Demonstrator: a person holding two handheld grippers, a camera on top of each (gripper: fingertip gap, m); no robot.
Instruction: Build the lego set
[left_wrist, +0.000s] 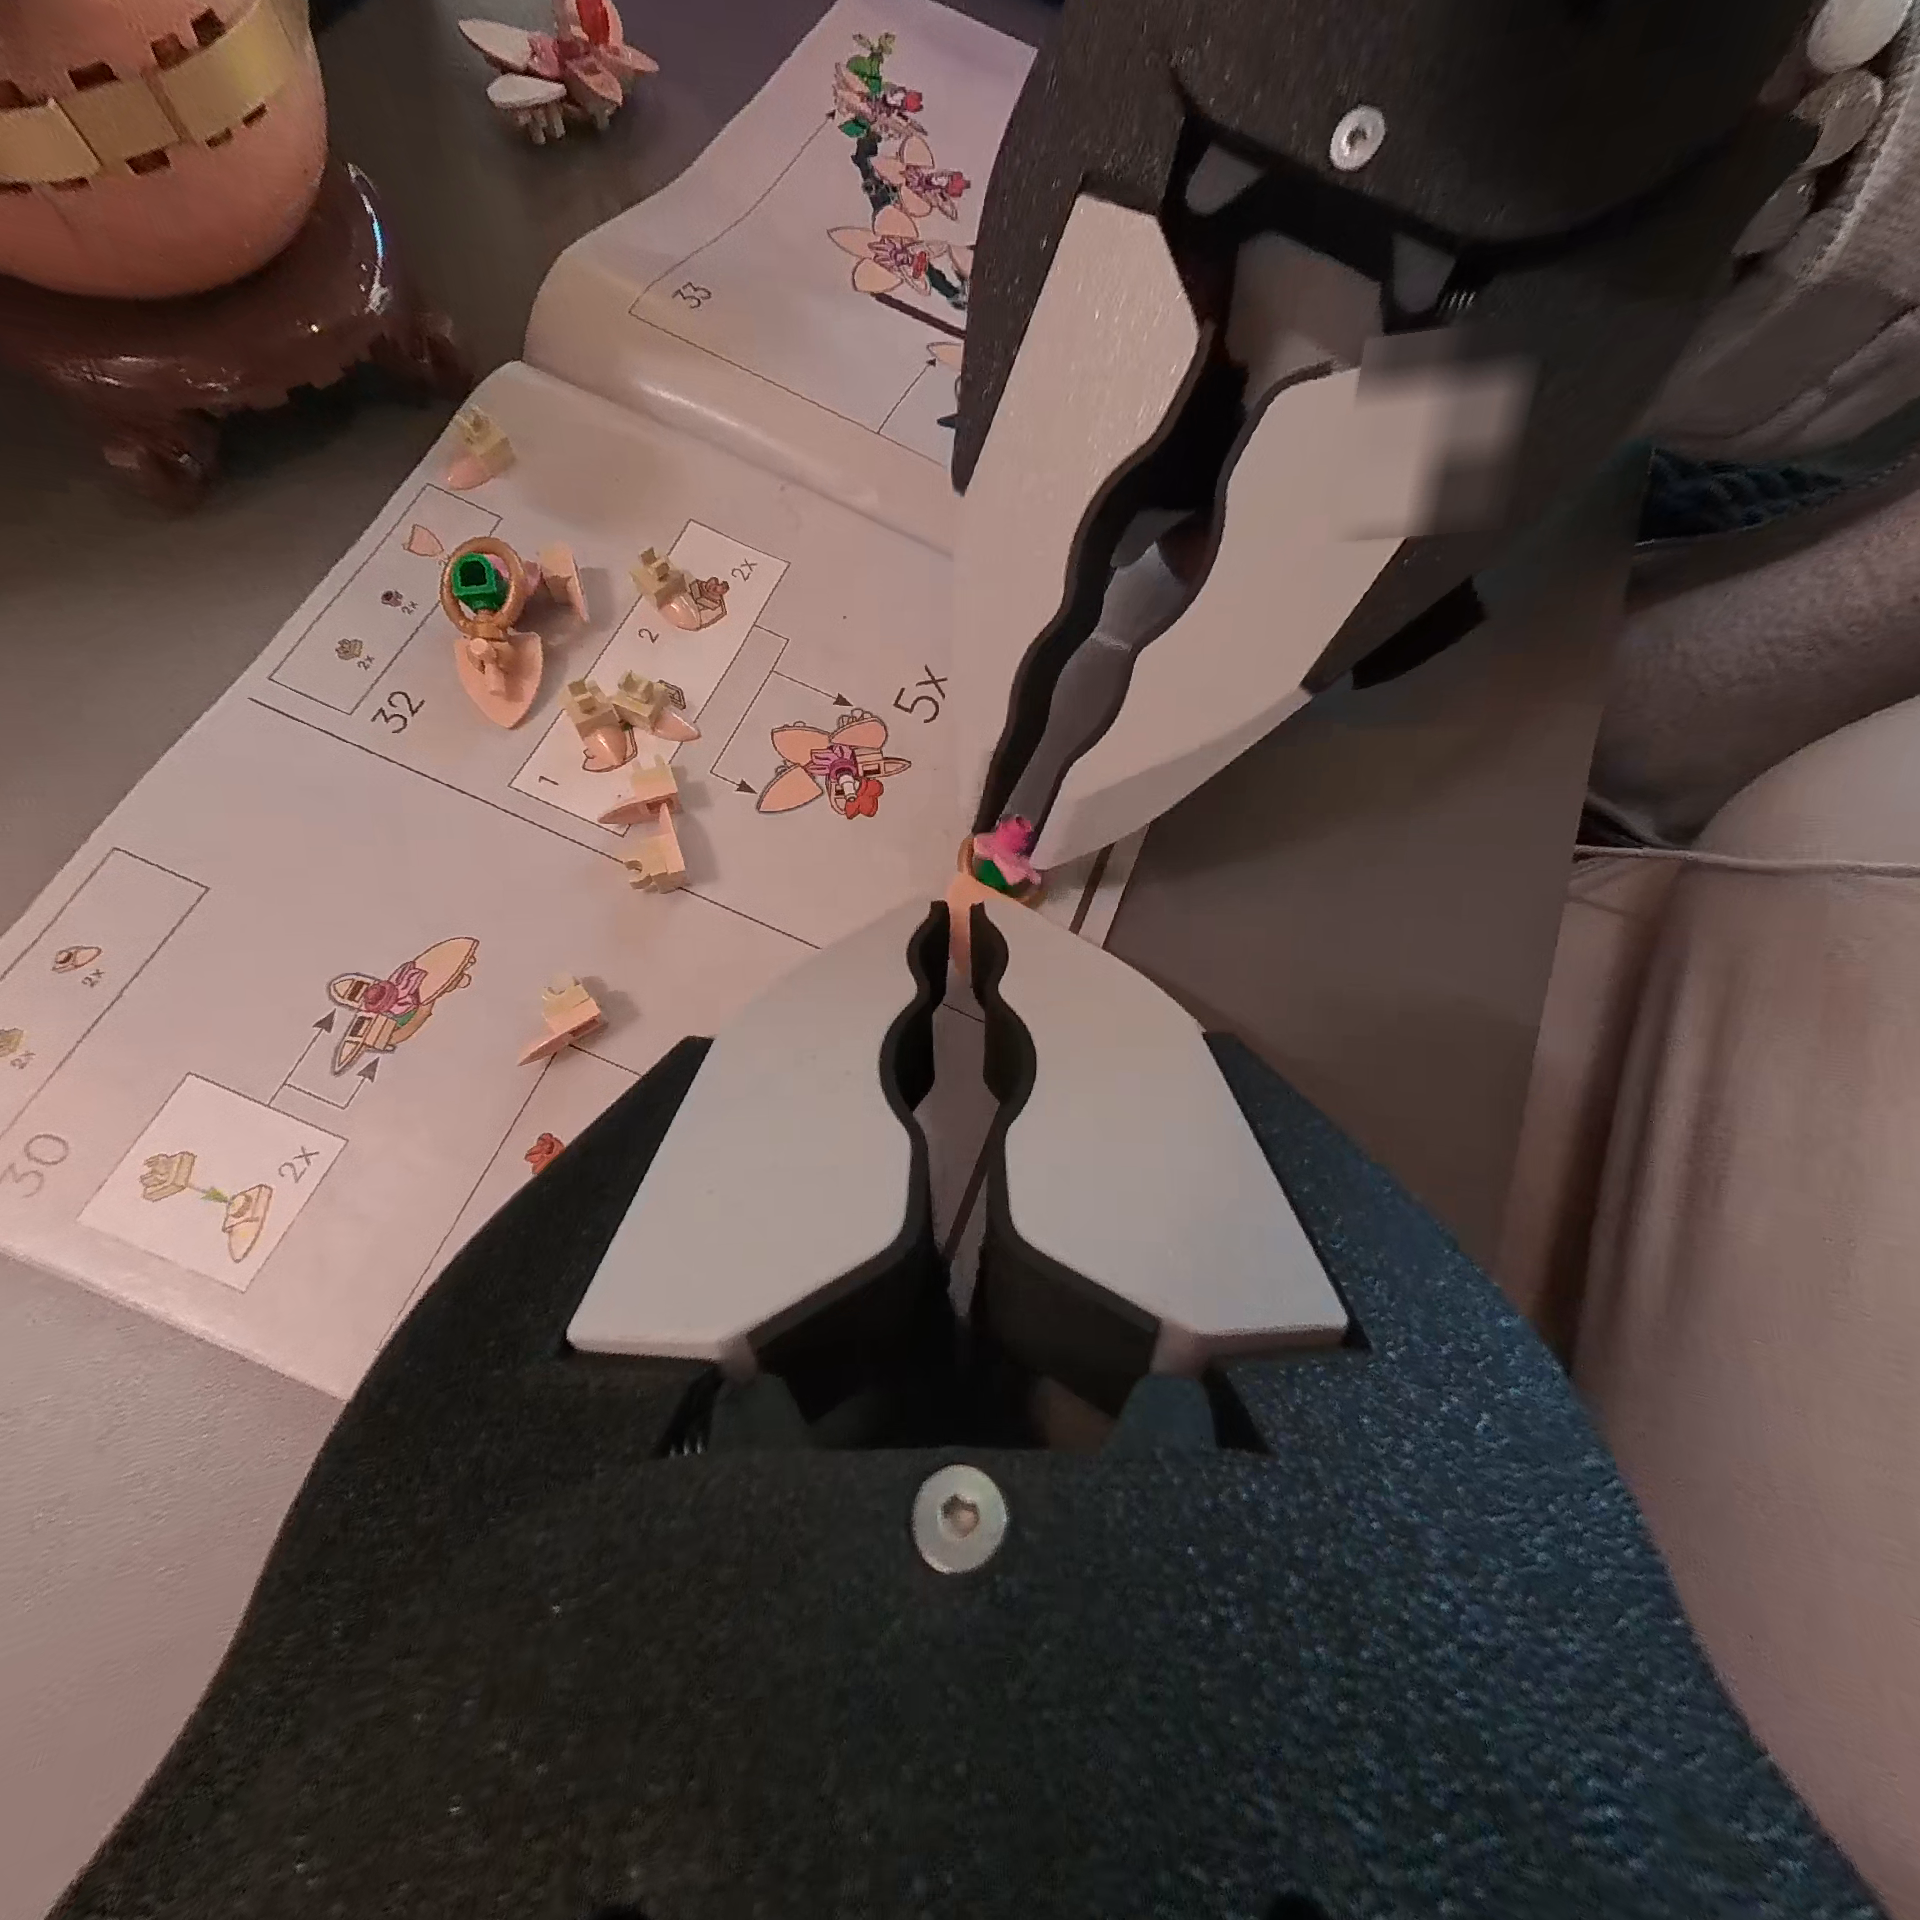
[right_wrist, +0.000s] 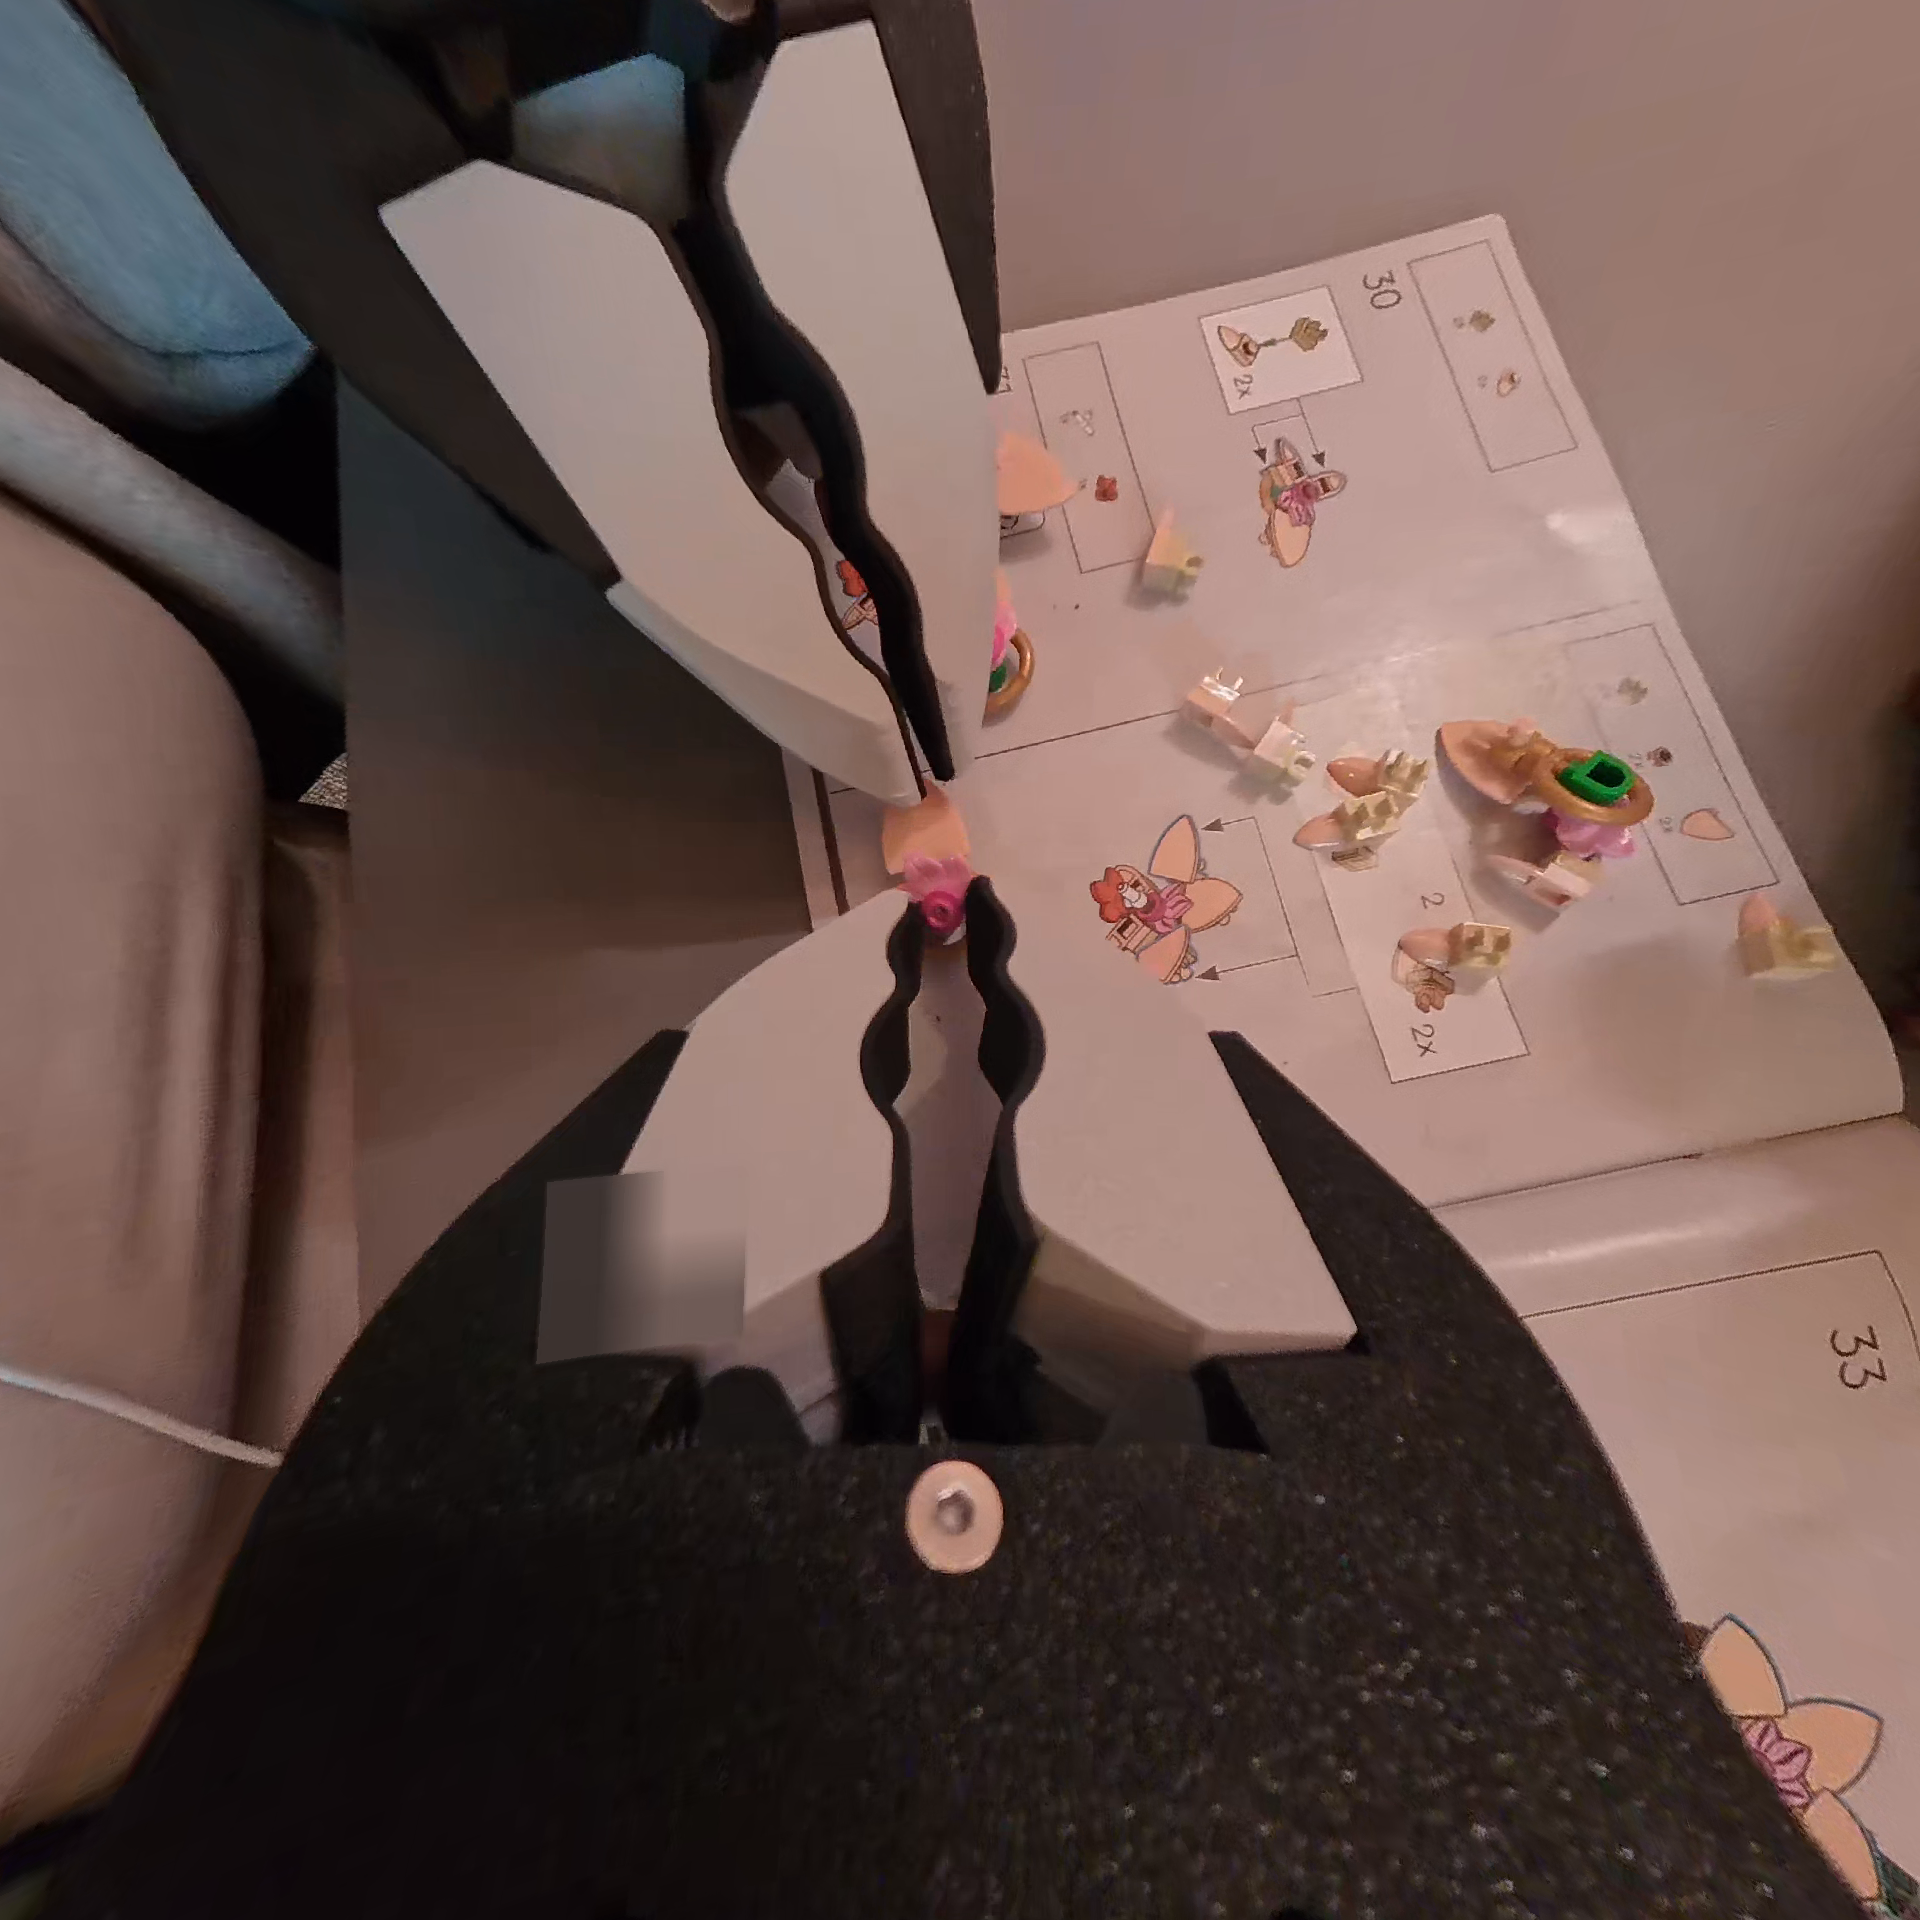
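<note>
- Above the open instruction booklet (left_wrist: 312, 935), the left gripper (left_wrist: 961, 914) and right gripper (right_wrist: 940, 914) meet tip to tip.
- Left gripper is clenched on a peach petal piece (left_wrist: 961, 899); only a sliver shows between its tips.
- Right gripper grasps a small pink flower piece (right_wrist: 930, 883), pressed against that petal; a gold ring (left_wrist: 982, 868) and a green bit sit there too, but how they join is hard to make out.
- Loose tan and peach pieces (left_wrist: 623, 717) lie scattered on the booklet, near a partly built flower (left_wrist: 494, 623) with a green stud.
- At the left view's top edge, a finished blossom (left_wrist: 561, 62) and a peach vase (left_wrist: 156, 156) are cut off.
</note>
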